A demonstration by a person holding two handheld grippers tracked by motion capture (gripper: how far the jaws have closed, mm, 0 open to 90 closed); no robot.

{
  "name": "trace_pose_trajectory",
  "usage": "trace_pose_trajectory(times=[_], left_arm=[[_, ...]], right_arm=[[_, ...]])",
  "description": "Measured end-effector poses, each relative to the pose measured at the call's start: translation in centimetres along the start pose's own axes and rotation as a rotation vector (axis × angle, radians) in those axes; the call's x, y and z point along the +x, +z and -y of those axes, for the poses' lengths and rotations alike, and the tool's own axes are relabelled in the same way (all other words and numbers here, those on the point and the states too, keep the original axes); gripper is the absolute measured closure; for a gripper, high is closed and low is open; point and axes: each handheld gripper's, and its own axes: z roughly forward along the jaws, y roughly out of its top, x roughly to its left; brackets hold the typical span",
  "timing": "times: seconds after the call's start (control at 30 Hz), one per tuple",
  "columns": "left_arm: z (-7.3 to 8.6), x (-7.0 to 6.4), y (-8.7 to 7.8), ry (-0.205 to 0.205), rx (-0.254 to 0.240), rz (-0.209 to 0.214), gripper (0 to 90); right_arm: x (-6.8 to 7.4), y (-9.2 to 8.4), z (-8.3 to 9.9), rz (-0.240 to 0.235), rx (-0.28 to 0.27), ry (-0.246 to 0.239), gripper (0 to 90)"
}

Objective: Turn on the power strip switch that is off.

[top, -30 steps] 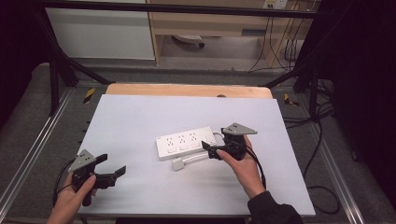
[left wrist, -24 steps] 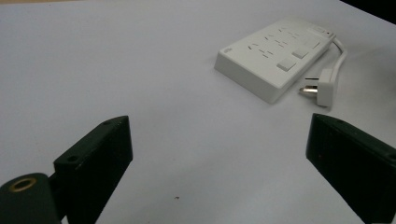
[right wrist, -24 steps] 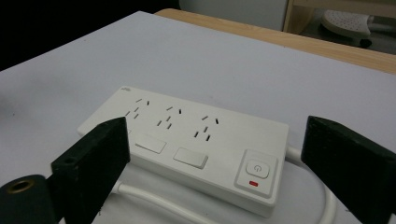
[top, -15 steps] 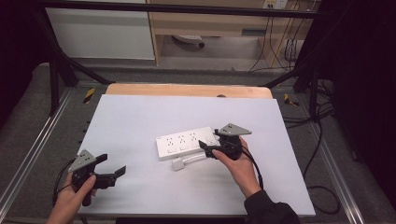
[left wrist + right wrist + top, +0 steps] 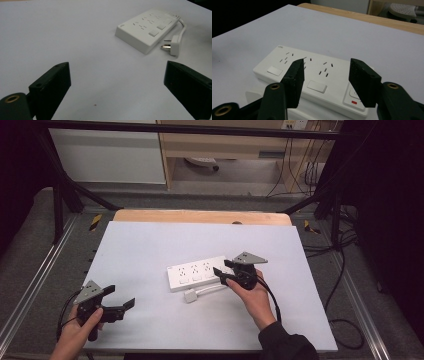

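Lying flat near the middle of the white table (image 5: 150, 245): a white power strip (image 5: 197, 272), long axis running roughly left to right, 3 socket groups facing up with a rocker switch beside each. Trailing from its right end, a short white cable (image 5: 212, 290) doubling back along the near edge and ending in a white plug (image 5: 191, 296) resting on the table just beside the strip, metal pins showing in the left gripper view (image 5: 165, 46).

Hovering over the strip's right end, held in the person's right hand (image 5: 255, 297): the right gripper (image 5: 224, 273), pointing left along the strip. Having just been closing, now standing about half open, the 2 jaws straddling the strip's upper face in the right gripper view (image 5: 324, 82), above the middle switch (image 5: 317, 86) and near the end switch with the red mark (image 5: 354, 102). Not pressing on anything; gripping nothing.

Resting at the near left corner of the table, well apart from the strip, held in the left hand (image 5: 75, 335): the left gripper (image 5: 121, 299), aimed across the table toward the strip. Standing wide open, with bare table between the 2 jaws in the left gripper view (image 5: 117, 85).
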Motion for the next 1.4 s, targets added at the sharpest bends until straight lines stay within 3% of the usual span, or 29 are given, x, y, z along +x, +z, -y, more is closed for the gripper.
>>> trace_pose_trajectory(times=[0.77,1.4], left_arm=[[0.0,0.0,0.0,0.006,0.006,-0.007,7.3],[0.0,0.0,0.0,0.009,0.009,-0.009,7.3]], right_arm=[[-0.1,2.1,0.8,-0.007,0.019,0.019,73.9],[-0.2,3.4,1.5,-0.028,0.042,0.046,84.4]])
